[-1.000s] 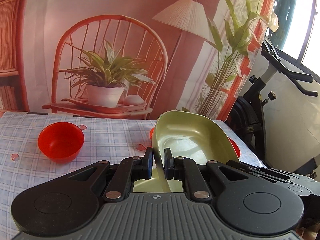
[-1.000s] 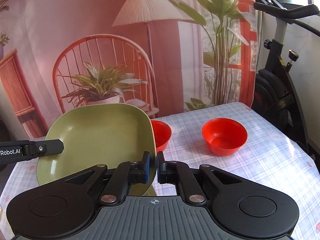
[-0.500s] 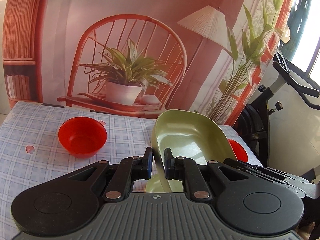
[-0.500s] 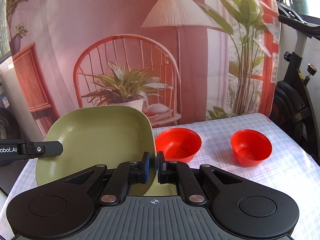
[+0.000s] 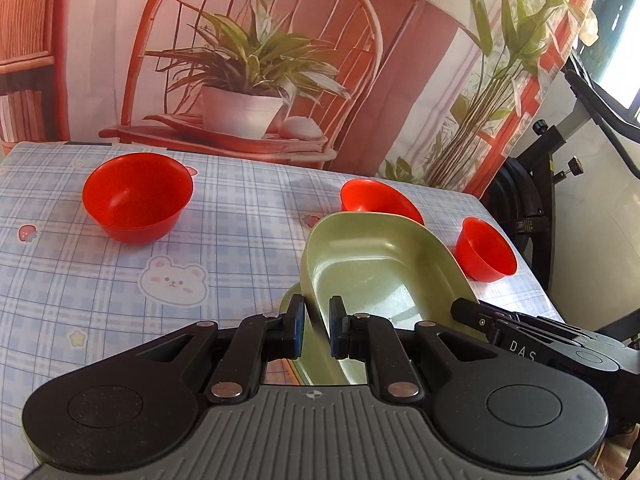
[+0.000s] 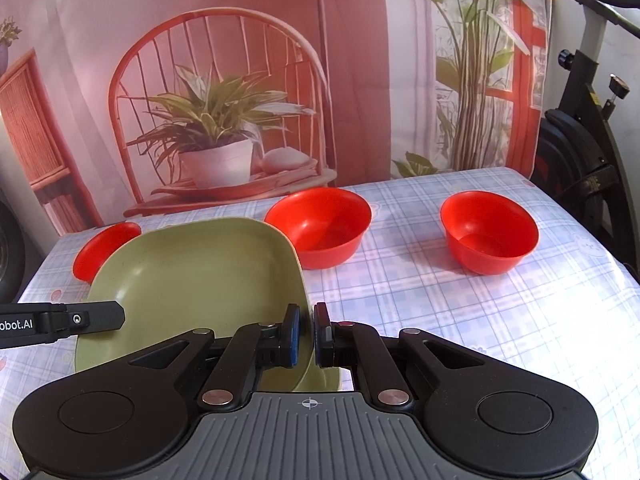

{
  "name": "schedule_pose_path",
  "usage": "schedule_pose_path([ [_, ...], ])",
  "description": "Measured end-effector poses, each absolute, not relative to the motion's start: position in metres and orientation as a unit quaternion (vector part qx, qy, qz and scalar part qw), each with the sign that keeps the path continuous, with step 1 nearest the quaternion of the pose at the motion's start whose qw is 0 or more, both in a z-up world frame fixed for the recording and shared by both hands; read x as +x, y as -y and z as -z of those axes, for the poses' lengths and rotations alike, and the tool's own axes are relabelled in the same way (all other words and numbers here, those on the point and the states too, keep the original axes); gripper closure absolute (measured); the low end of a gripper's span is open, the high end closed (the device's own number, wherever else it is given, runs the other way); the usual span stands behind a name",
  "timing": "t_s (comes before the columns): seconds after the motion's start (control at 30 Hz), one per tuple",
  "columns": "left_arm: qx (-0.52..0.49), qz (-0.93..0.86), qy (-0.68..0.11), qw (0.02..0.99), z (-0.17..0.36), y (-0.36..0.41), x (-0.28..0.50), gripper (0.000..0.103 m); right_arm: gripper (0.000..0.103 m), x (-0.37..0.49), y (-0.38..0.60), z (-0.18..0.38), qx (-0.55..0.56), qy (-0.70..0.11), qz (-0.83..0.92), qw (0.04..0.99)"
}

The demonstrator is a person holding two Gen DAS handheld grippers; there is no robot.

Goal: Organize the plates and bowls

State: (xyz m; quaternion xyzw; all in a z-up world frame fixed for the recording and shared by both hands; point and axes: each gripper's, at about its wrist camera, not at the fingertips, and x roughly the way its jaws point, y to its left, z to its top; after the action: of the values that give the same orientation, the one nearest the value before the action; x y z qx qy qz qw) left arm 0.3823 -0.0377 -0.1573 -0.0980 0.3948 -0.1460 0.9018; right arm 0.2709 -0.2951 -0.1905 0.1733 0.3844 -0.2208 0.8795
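Observation:
A green square plate (image 5: 372, 264) is held between both grippers just above the table. My left gripper (image 5: 316, 326) is shut on its left rim. My right gripper (image 6: 307, 334) is shut on its right rim; the plate (image 6: 192, 280) tilts up to the left there. A second green plate (image 5: 290, 304) lies under it, mostly hidden. Three red bowls stand on the table: a left one (image 5: 136, 196), a middle one (image 5: 376, 200) behind the plate, and a right one (image 5: 486, 250). The right wrist view shows them as left (image 6: 104, 250), middle (image 6: 320, 226) and right (image 6: 490, 232).
The table (image 5: 224, 232) has a blue checked cloth with cartoon prints. A printed backdrop (image 6: 224, 92) of a chair, plant and lamp hangs behind it. An exercise bike (image 6: 584, 152) stands past the table's right edge.
Both grippers have lowered and tilted down with the green plate, bringing it close over the table. All three red bowls have come into view.

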Motion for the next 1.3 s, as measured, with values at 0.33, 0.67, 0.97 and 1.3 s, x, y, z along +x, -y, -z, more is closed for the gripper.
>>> schedule_pose_path([
  [0.33,-0.084,0.133,-0.419,0.894,0.182,0.047,0.382,0.089,0.096,0.28,0.303,0.217,0.133,-0.404,0.195,0.884],
  [0.67,-0.054,0.126,-0.422,0.896,0.189,0.058,0.382,0.088,0.096,0.279,0.307,0.229,0.136,-0.407,0.191,0.883],
  [0.97,-0.052,0.121,-0.425,0.896,0.193,0.058,0.381,0.088,0.096,0.279,0.305,0.235,0.134,-0.409,0.189,0.883],
  [1.3,-0.052,0.128,-0.419,0.898,0.195,0.057,0.379,0.087,0.095,0.279,0.304,0.241,0.124,-0.412,0.19,0.882],
])
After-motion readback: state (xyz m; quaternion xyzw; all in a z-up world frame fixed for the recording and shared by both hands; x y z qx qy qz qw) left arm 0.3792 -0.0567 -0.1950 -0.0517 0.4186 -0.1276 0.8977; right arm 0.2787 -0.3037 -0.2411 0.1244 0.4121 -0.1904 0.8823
